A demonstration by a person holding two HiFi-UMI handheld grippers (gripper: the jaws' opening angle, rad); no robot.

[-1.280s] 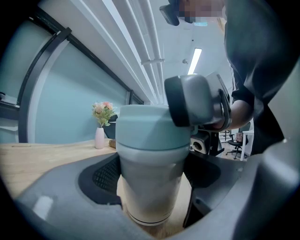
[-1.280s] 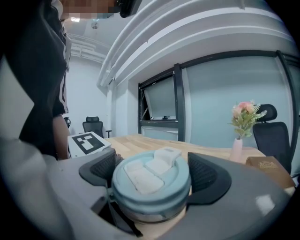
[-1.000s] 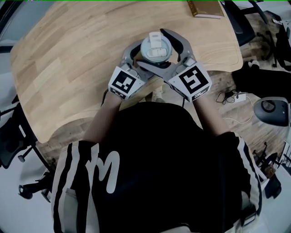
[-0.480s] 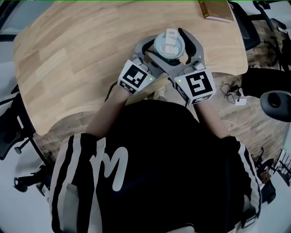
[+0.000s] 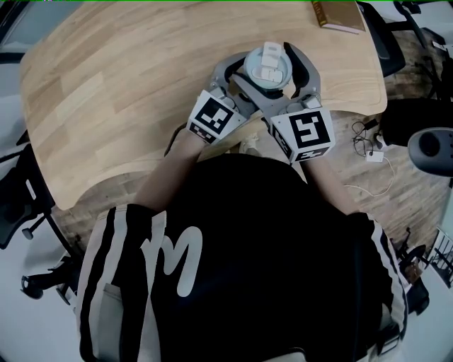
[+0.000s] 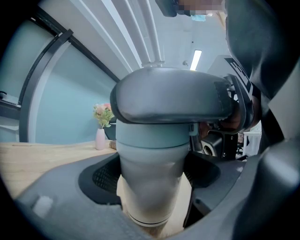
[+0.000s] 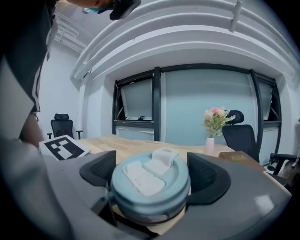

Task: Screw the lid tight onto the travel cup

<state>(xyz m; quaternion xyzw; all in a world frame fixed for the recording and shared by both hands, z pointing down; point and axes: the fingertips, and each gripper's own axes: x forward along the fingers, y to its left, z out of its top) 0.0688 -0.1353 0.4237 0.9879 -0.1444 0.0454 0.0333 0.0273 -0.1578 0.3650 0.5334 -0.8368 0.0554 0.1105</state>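
A pale blue travel cup [image 6: 150,187] stands on the wooden table [image 5: 120,92] near its front edge. Its lid [image 5: 267,68] is pale blue with a white flip tab [image 7: 159,161]. My left gripper [image 5: 258,79] is shut on the cup's body below the lid, and its dark pads [image 6: 104,178] press both sides. My right gripper [image 5: 272,67] is shut on the lid [image 7: 150,185], a pad [image 7: 101,171] at each side of the rim. The right gripper's fingers cross above the left one's. The cup's base is hidden.
A brown book [image 5: 338,14] lies at the table's far right corner. A small white vase of flowers [image 7: 210,143] stands far back on the table. Office chairs [image 5: 386,42] stand beside the table, and cables [image 5: 368,145] lie on the floor at the right.
Both grippers keep their hold on cup and lid. The head view has shifted, so the cup sits a little further right and up. No turn of the lid is plain to see.
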